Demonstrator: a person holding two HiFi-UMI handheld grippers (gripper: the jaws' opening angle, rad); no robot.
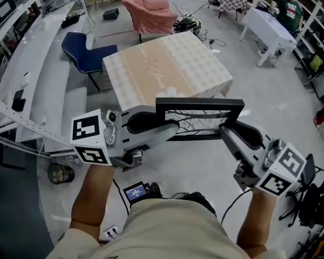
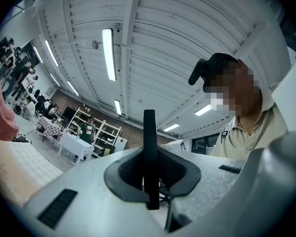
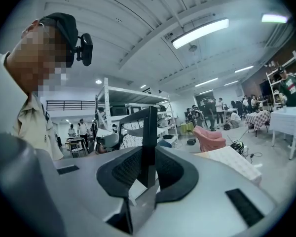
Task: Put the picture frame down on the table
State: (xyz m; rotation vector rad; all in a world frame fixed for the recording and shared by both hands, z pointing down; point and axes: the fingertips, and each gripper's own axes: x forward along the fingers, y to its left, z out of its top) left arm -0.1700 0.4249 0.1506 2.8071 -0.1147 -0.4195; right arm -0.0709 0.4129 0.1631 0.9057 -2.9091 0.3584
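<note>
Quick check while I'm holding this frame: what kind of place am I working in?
Probably a big open workshop or lab hall: a bare grey floor with loose cables, metal shelving racks, and a ribbed ceiling with strip lights.

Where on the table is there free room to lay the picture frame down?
The whole table is bare, from the near edge by the picture frame to the far corner. Crowded only around it: blue chair left, pink chair behind.

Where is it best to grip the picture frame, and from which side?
Grip the picture frame by its thin short edges, left gripper from the left, right gripper from the right. It is wide and flat, so two end grips should keep it level.
</note>
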